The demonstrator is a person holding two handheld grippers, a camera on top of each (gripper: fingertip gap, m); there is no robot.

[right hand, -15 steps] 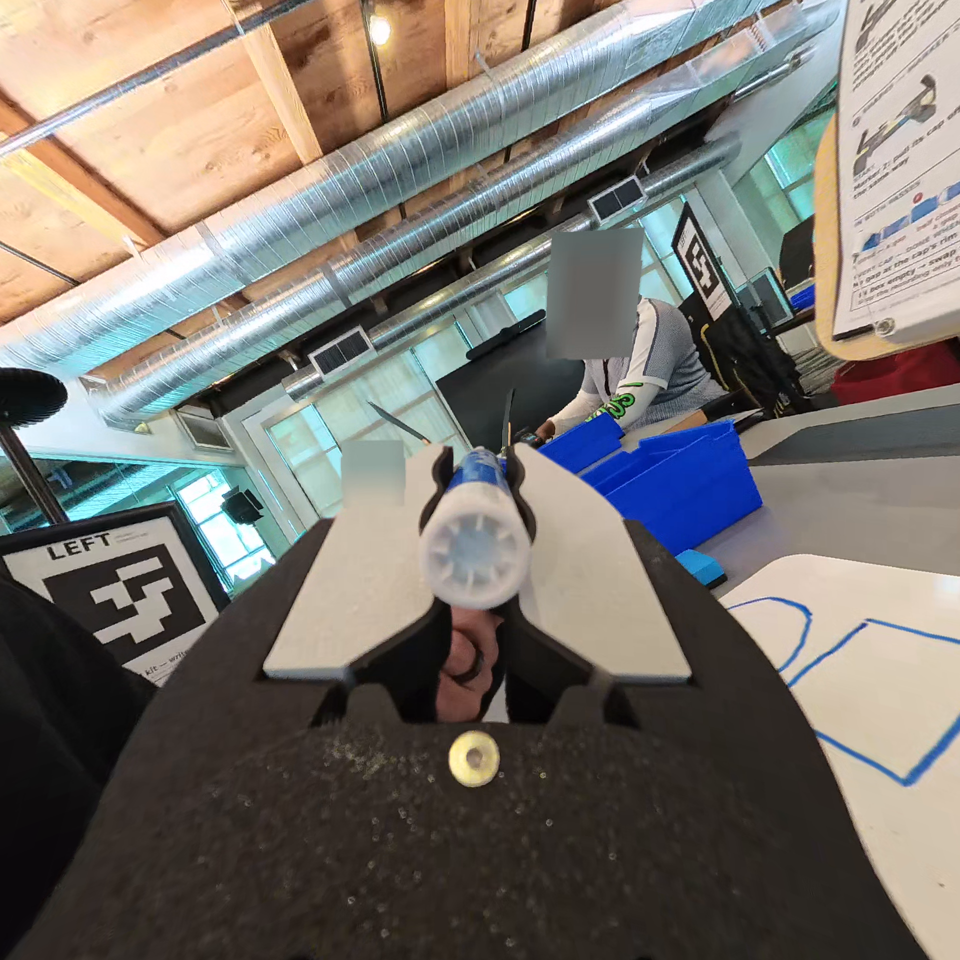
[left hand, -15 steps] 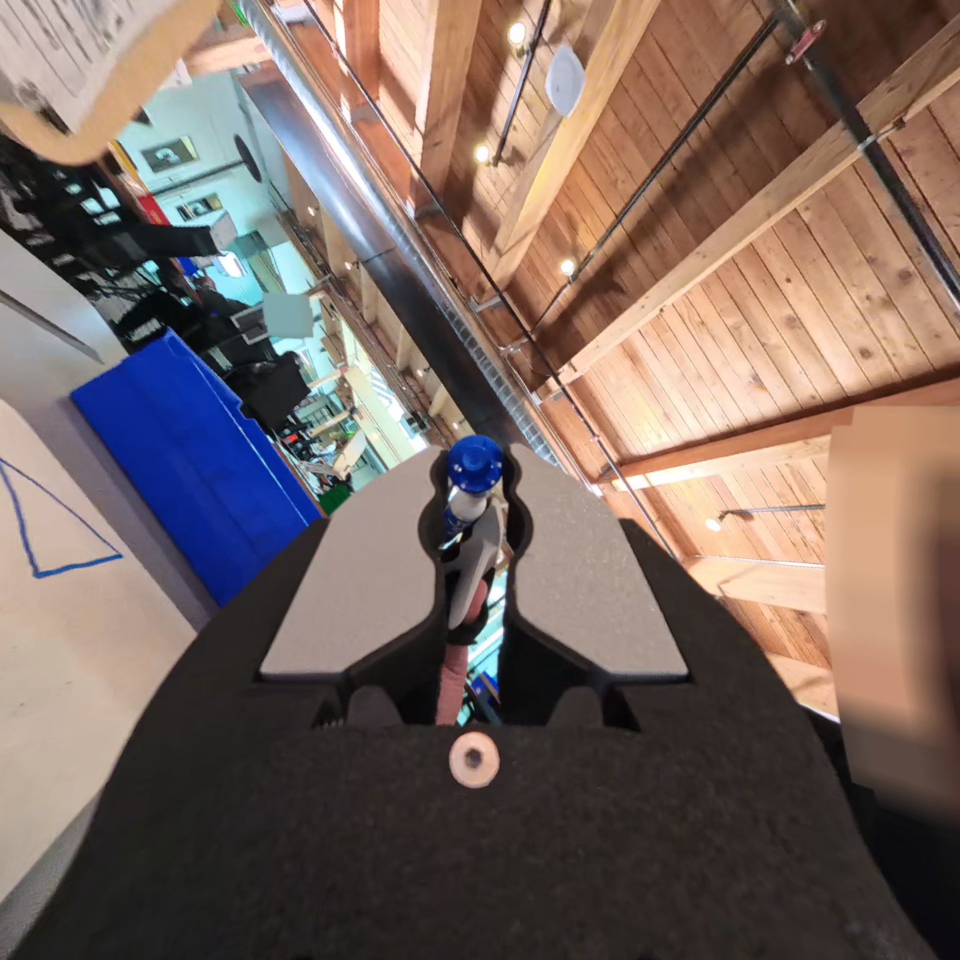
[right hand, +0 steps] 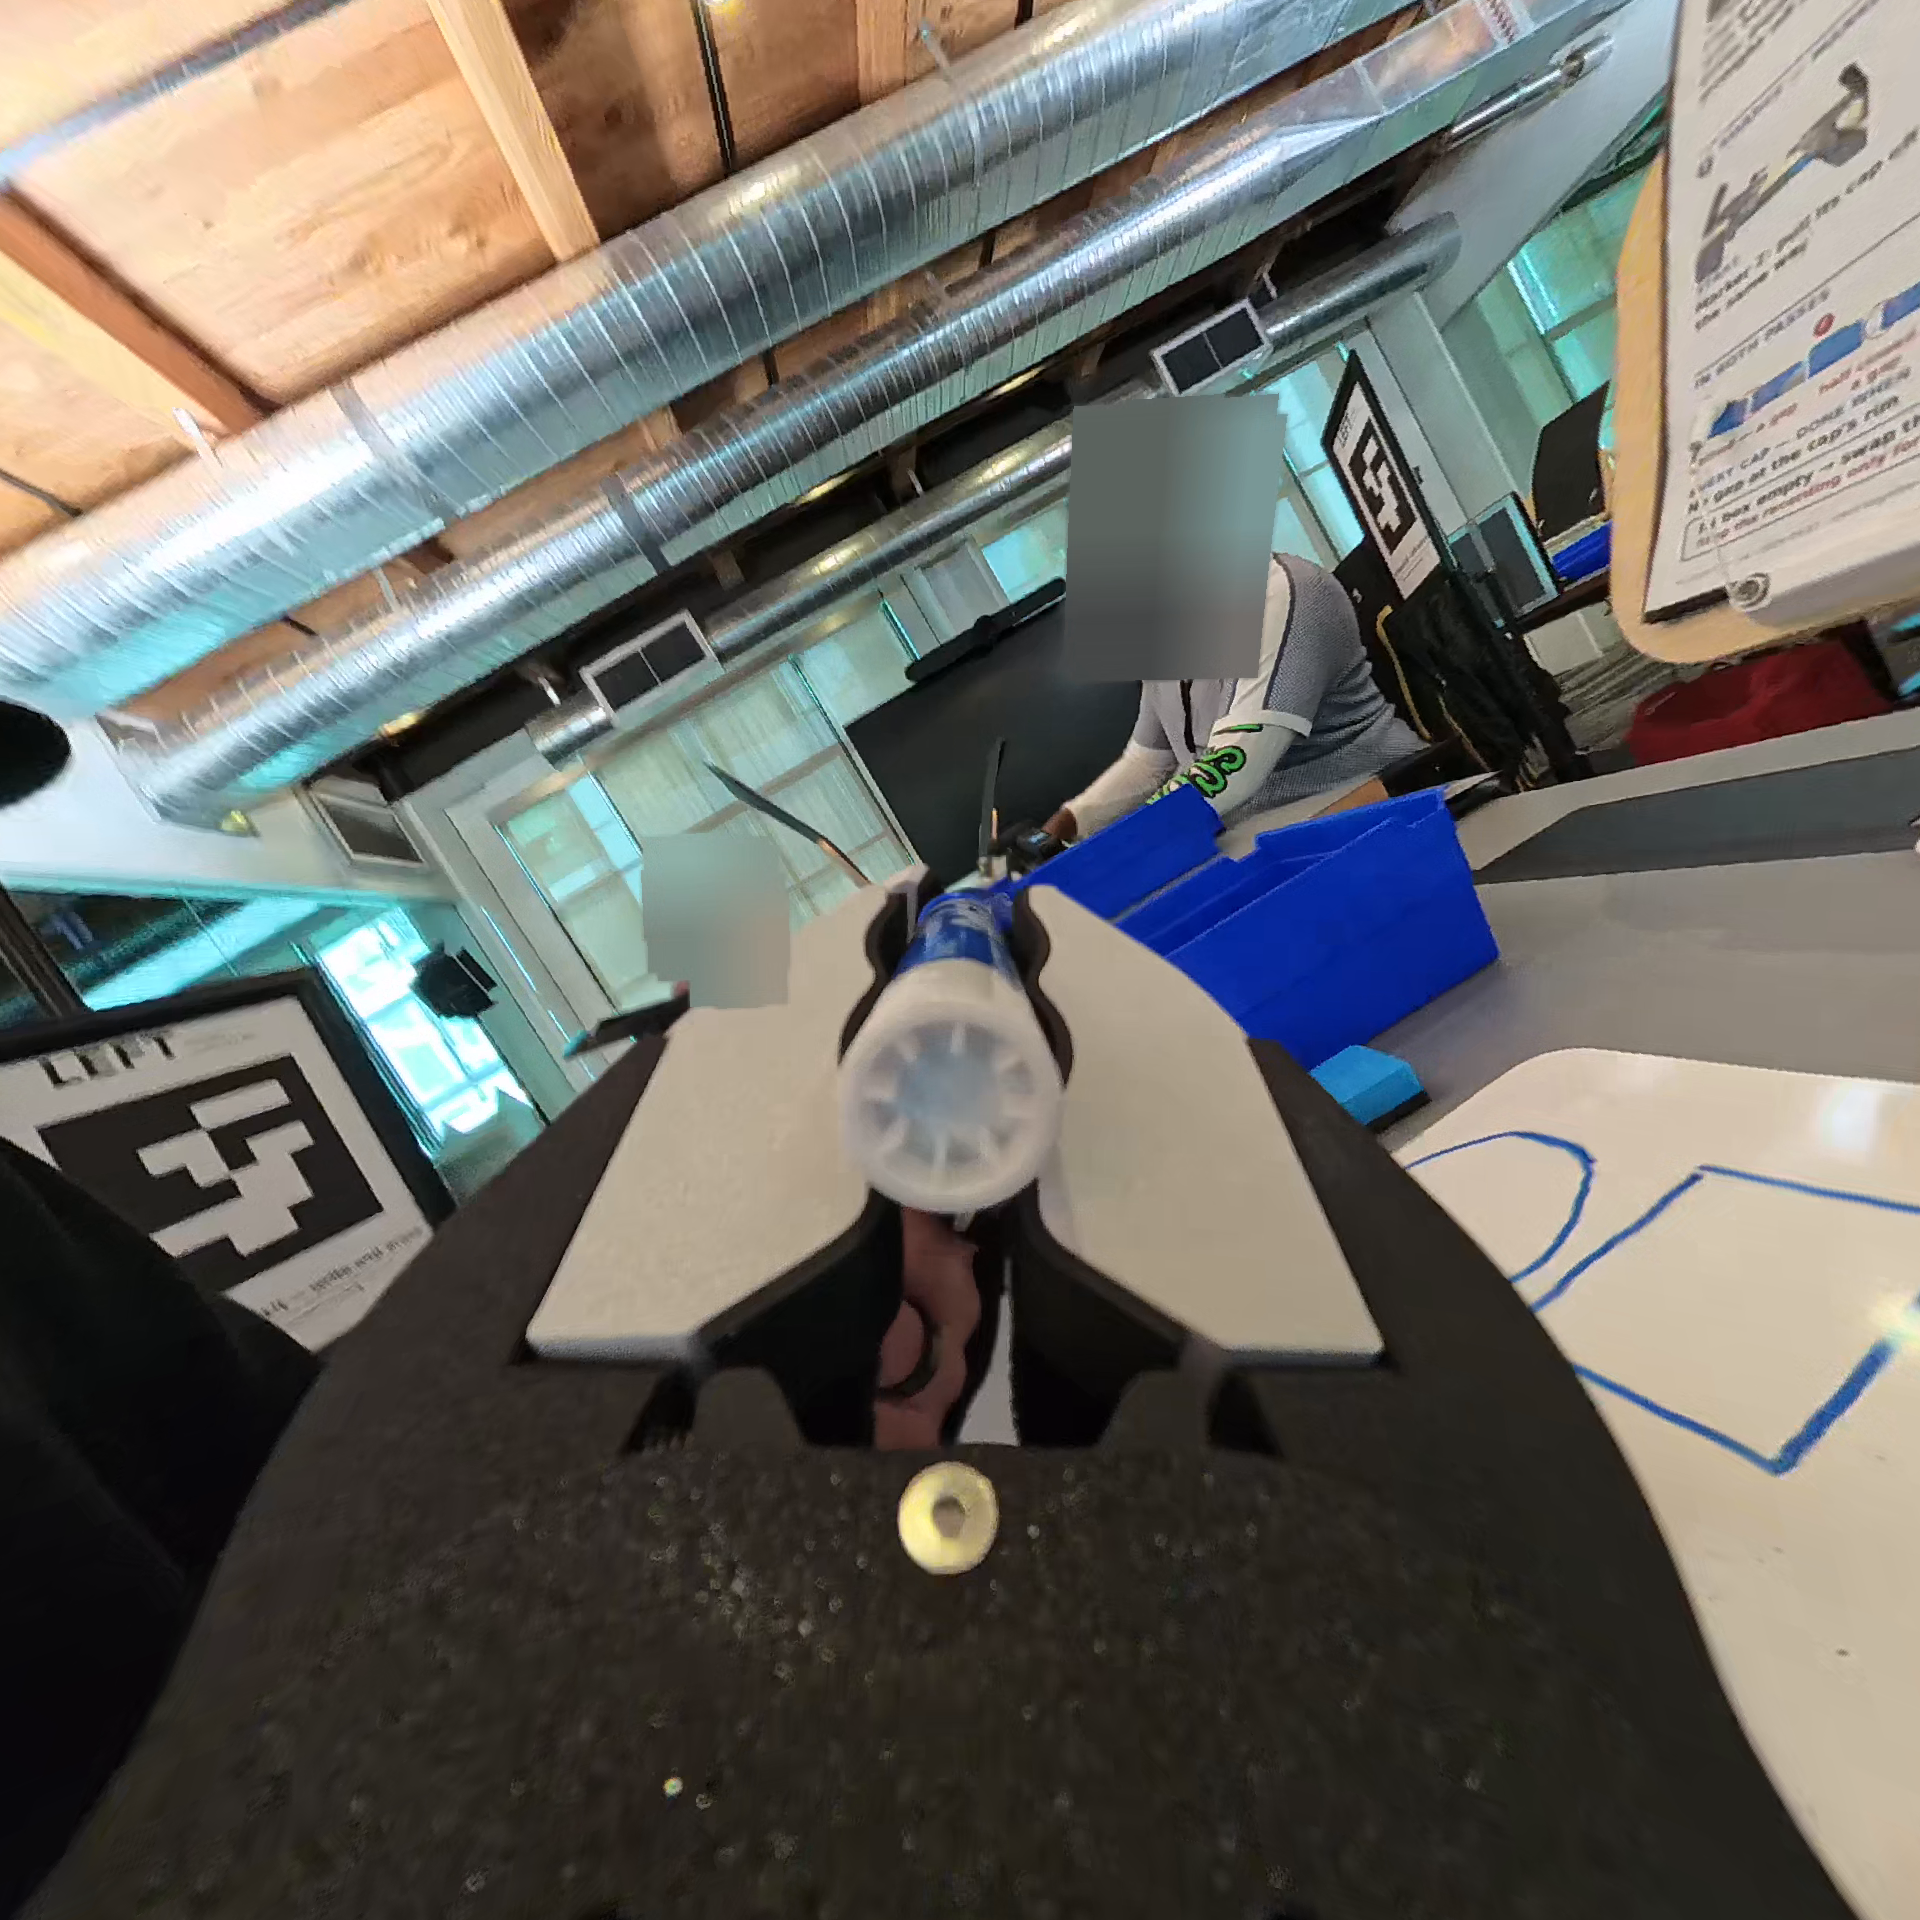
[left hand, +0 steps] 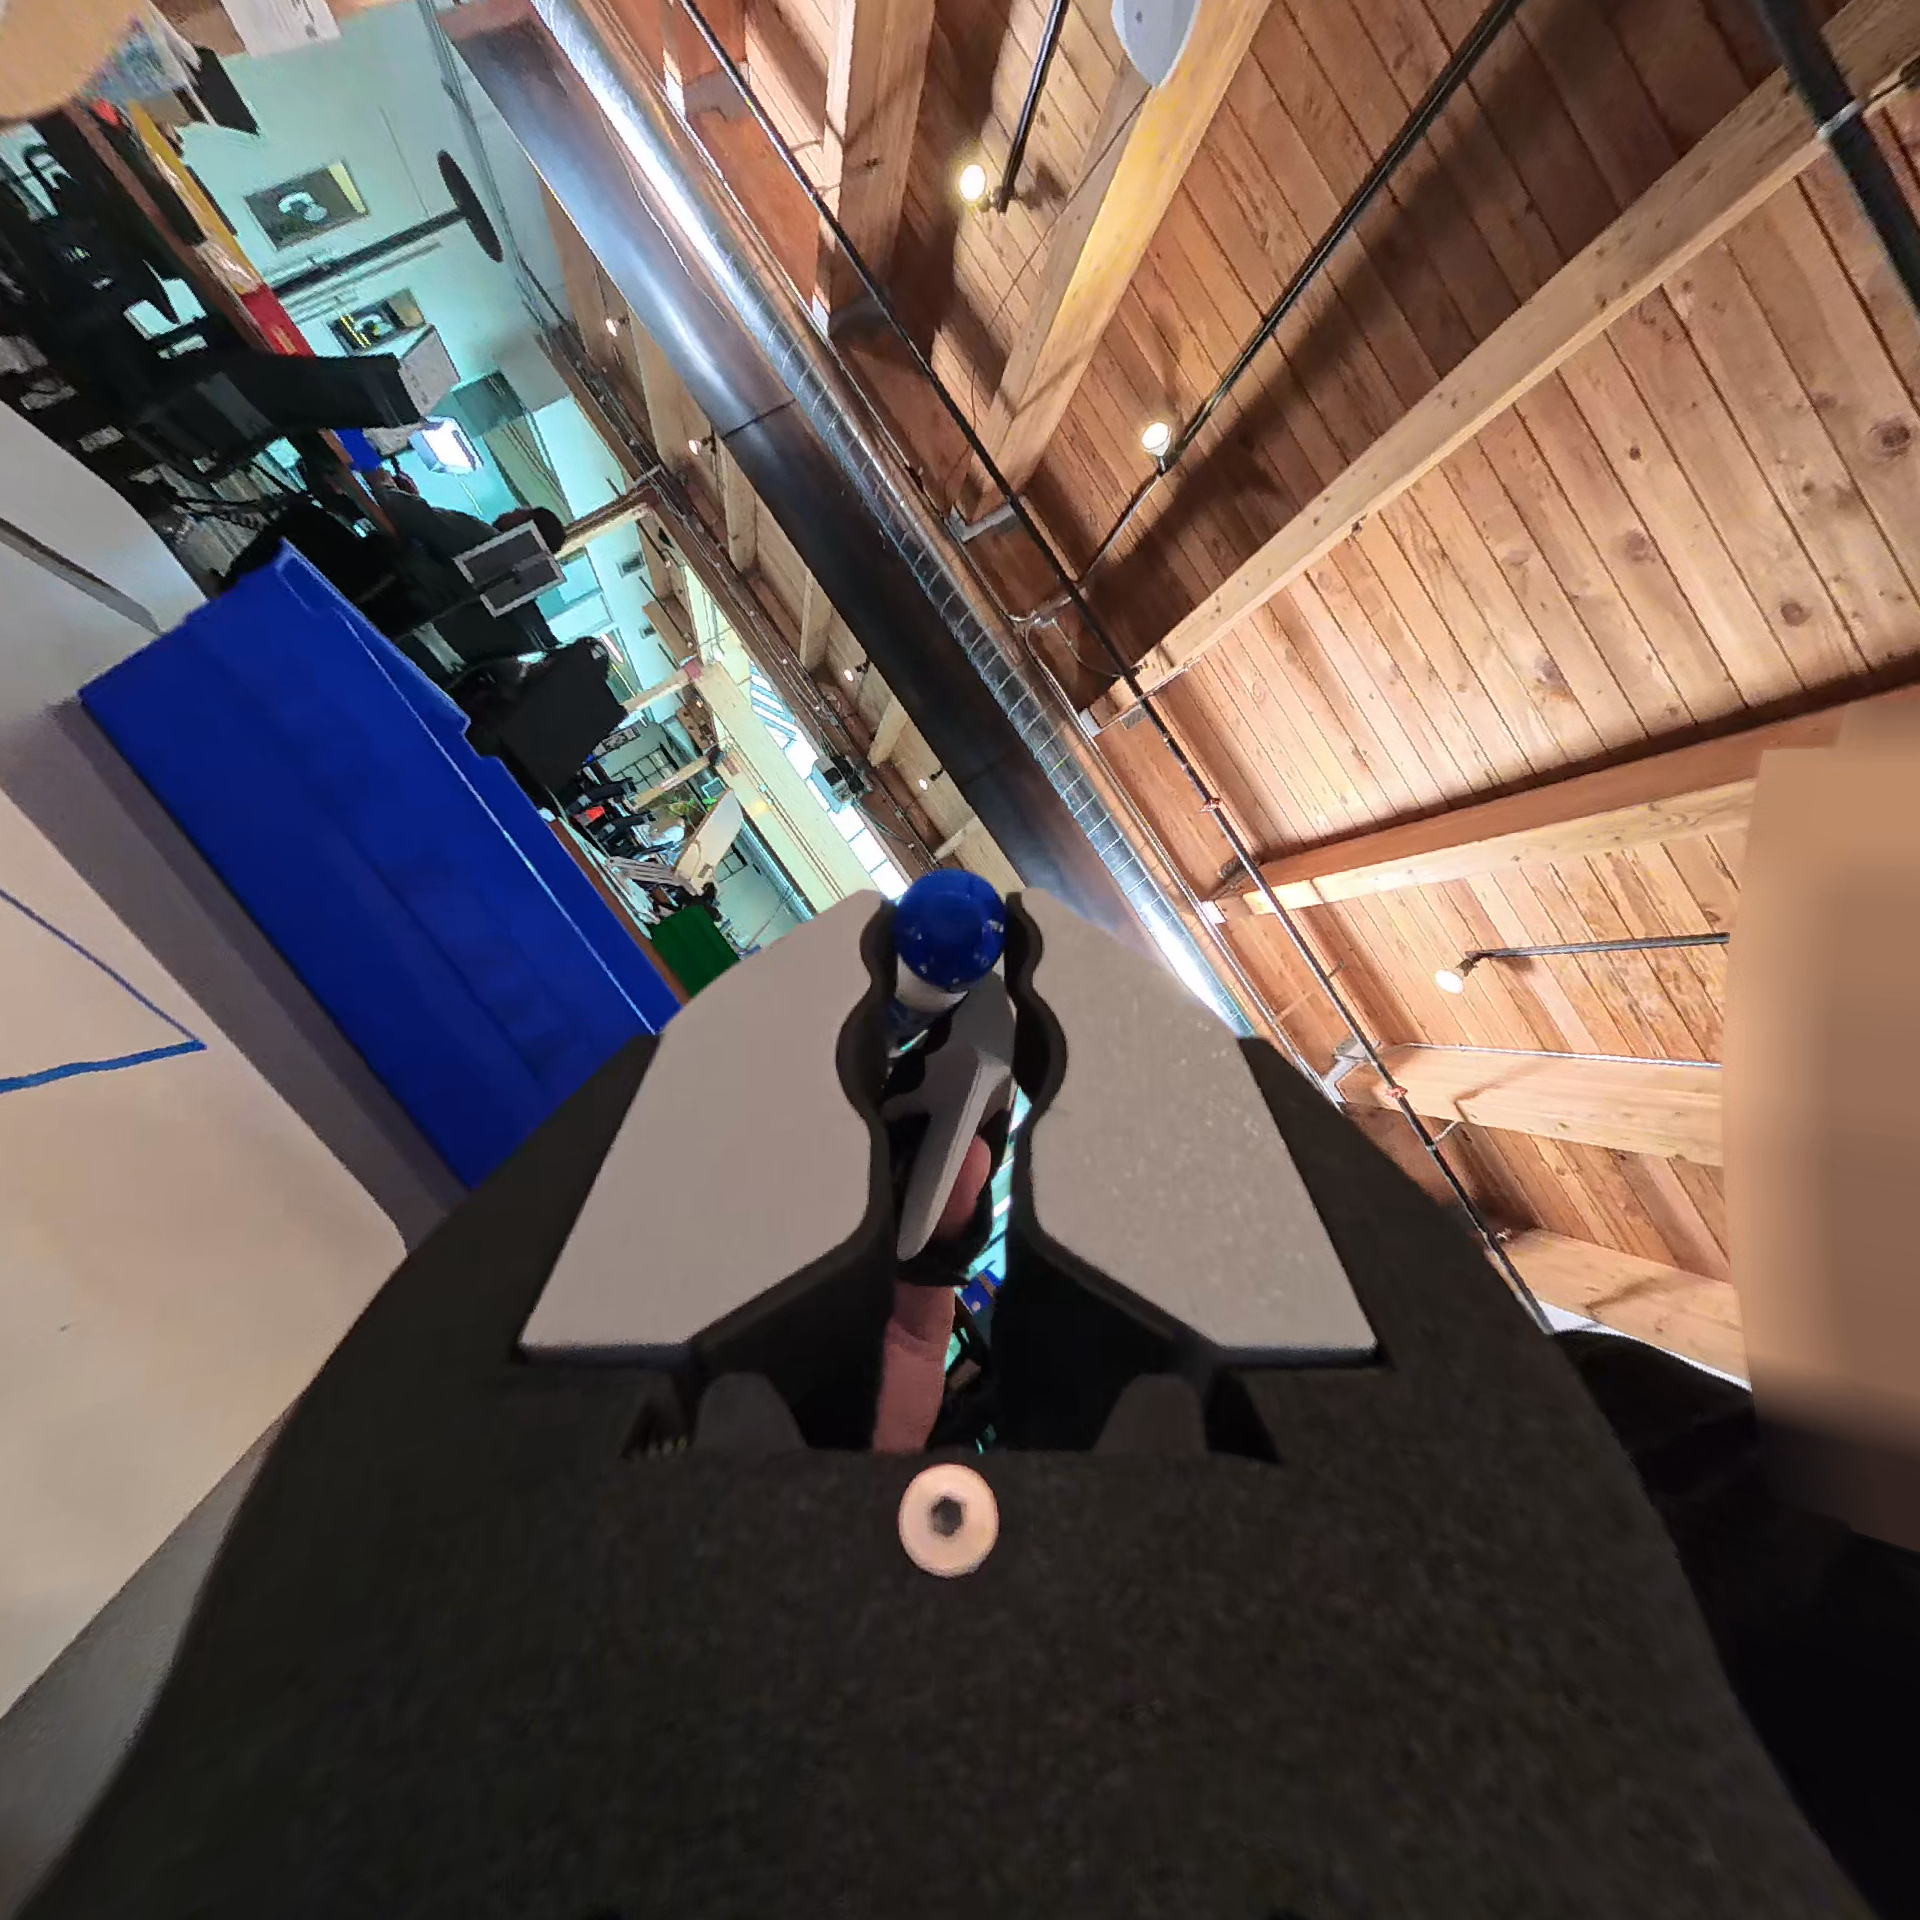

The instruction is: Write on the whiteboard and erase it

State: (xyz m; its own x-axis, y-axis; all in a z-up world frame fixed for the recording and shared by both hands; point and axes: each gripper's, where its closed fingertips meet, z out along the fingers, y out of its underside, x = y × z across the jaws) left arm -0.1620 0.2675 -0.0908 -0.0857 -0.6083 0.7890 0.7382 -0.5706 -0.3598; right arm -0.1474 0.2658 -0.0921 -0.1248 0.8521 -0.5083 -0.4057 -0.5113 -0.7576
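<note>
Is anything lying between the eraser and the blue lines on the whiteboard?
Nothing visible does. The eraser lies beside the whiteboard's far corner, and the board is bare up to the blue lines. The right gripper hides the near part.

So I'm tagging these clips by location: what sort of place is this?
Probably a shared workshop or lab in a converted industrial space: bare timber ceiling with exposed metal ducts, blue parts bins on grey worktables, and another person working at a neighbouring station.
</note>
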